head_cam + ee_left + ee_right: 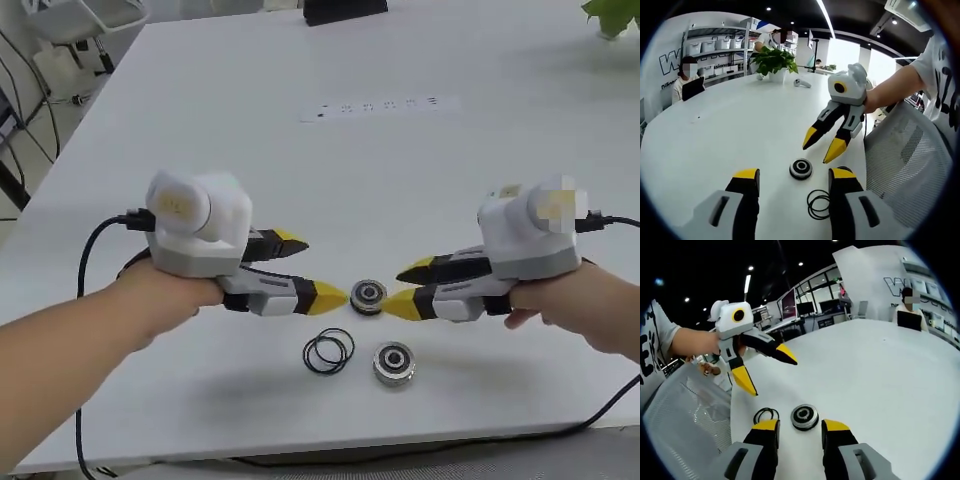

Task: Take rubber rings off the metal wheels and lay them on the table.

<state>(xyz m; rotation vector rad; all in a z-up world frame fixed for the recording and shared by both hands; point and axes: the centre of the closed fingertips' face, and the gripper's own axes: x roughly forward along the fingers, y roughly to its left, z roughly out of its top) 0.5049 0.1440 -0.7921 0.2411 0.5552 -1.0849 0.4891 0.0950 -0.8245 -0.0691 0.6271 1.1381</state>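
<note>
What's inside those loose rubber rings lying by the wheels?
Bare white table shows through the rubber rings; nothing else sits inside them. They overlap, so their number is unclear, and whatever lies directly beneath the bands is covered.

One metal wheel (368, 296) fills the gap between the tips of the left hand-held gripper (320, 268) and right hand-held gripper (398, 289); loose rubber rings (328, 351) and a second wheel (394, 363) lie nearer the person; the table (400, 180) beyond offers wide room
</note>
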